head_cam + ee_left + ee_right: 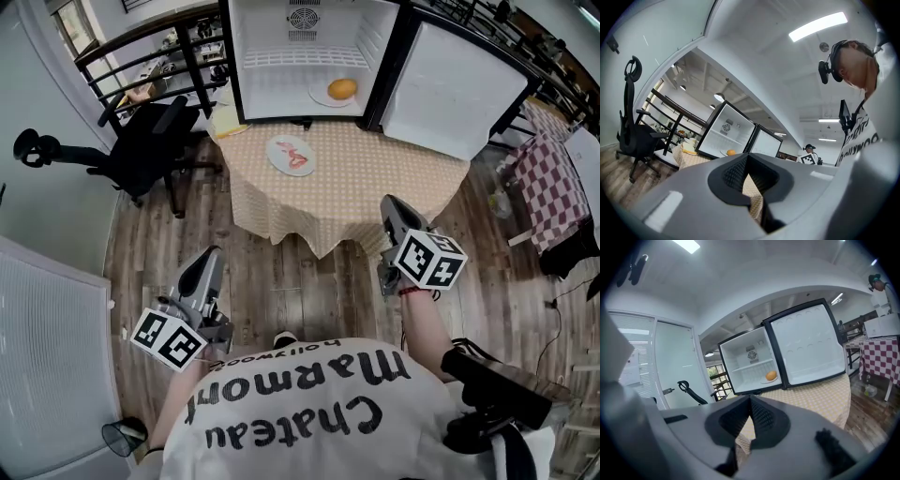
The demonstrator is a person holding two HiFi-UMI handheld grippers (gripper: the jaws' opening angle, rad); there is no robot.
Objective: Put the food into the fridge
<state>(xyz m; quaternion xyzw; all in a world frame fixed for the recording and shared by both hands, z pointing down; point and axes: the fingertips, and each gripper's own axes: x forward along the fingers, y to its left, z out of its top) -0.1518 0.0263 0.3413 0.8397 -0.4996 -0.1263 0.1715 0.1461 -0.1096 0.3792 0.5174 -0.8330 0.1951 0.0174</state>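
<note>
The small white fridge (pixel 302 56) stands open at the back of the table (pixel 375 178), which has a tan checked cloth. Inside on the fridge floor lies a white plate with an orange bun (pixel 342 89), also visible as the bun (pixel 771 375) in the right gripper view. A second plate with red food (pixel 292 155) rests on the table in front of the fridge. My left gripper (pixel 214 255) and right gripper (pixel 387 202) hang low over the wood floor, well short of the table. Both are shut with nothing between their jaws.
The fridge door (pixel 459 89) swings open to the right. A black office chair (pixel 141 145) stands left of the table, before a dark railing (pixel 150 47). A red checked table (pixel 553 178) is at the far right. A yellow item (pixel 225 122) lies on the table's left corner.
</note>
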